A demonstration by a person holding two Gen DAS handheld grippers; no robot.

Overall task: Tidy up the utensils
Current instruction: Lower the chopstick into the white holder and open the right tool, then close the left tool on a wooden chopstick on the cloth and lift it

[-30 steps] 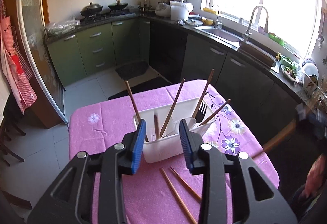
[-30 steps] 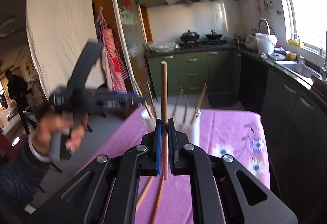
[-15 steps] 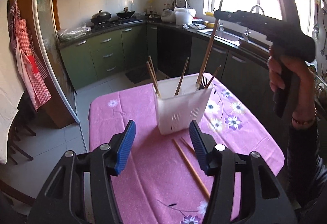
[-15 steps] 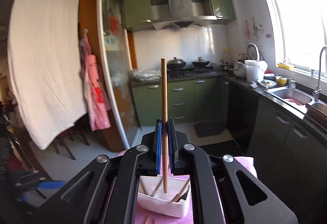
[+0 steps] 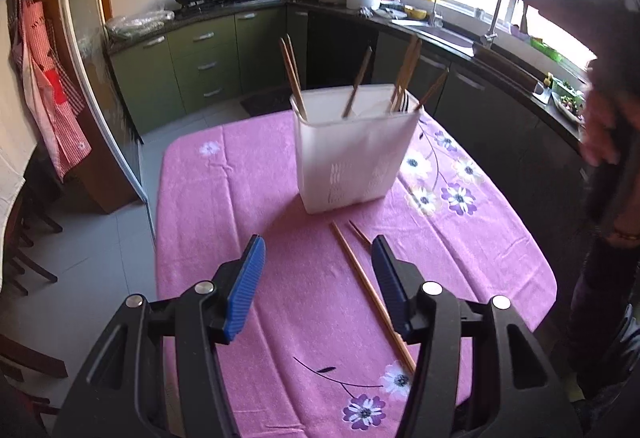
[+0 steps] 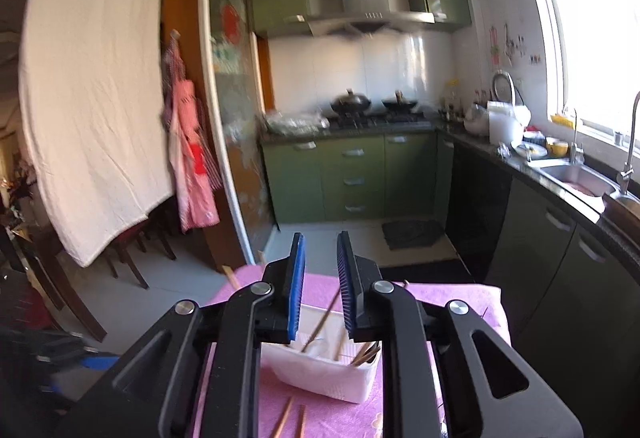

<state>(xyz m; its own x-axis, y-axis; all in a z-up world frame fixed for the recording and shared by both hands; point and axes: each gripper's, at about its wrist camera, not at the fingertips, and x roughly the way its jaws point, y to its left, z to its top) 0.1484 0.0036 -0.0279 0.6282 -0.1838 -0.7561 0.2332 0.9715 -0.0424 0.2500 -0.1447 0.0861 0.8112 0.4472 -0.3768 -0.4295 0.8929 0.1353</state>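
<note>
Two chopsticks [image 5: 370,292] lay loose on the pink cloth of the desk [image 5: 224,198], just in front of the white utensil holder [image 5: 354,154], which already carried several upright chopsticks and a fork against its far right corner. I judged the task more than half done: most pieces stood in the holder, and the pair on the cloth were what I could see left.

My right hand-held gripper [image 6: 321,280] hung above the holder, pointing out over it toward the stove. Its jaws had just been opening and stood a narrow gap apart with nothing between them, so I took it that the drop over the holder was finished on that side.

My left hand-held gripper [image 5: 318,284] was tilted down at the cloth, and its jaws had just been opening to a middling spread, empty. The longer chopstick ran diagonally past the inner face of the right finger [image 5: 390,290], nearer that pad than the other; the shorter one lay just beside it, mostly hidden.

Next, as I saw it, the left one would have to come lower and shift a little rightward so the long chopstick sat between both pads, then close on one stick only. Lying flat on soft cloth, the thin stick could roll or slip out.
</note>
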